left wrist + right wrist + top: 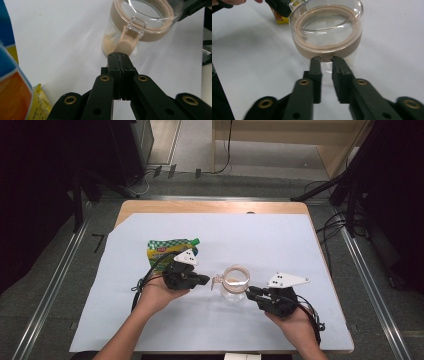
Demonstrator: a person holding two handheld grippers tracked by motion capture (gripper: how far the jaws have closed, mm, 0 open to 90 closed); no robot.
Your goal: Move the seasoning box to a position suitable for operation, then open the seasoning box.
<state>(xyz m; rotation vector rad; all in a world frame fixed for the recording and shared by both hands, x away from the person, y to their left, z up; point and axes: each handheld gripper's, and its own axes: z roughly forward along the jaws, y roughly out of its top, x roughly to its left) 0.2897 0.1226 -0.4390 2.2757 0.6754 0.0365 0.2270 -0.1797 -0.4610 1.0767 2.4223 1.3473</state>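
A clear jar with a tan collar and a clear lid stands upright near the middle of the white sheet that covers the tabletop. A little pale grainy stuff lies in its bottom. From where I stand, the person's two hands come in from the near edge, one on each side of the jar.

The left gripper sits at about nine o'clock from the jar, pointing toward it. In the left gripper view its jaws are pressed flat together with nothing visible between them, their tips right at the tan tab that hangs from the jar's lid clasp; whether they pinch its edge I cannot tell.

The right gripper comes in from about four o'clock. In the right gripper view its jaws stand a narrow gap apart, tips up against the jar's tan collar, with glass showing through the gap. Whether the pads actually clamp anything I cannot tell.

Behind the left hand, at about ten o'clock from the jar, a green and yellow spouted pouch lies flat on the sheet, well apart from the jar.
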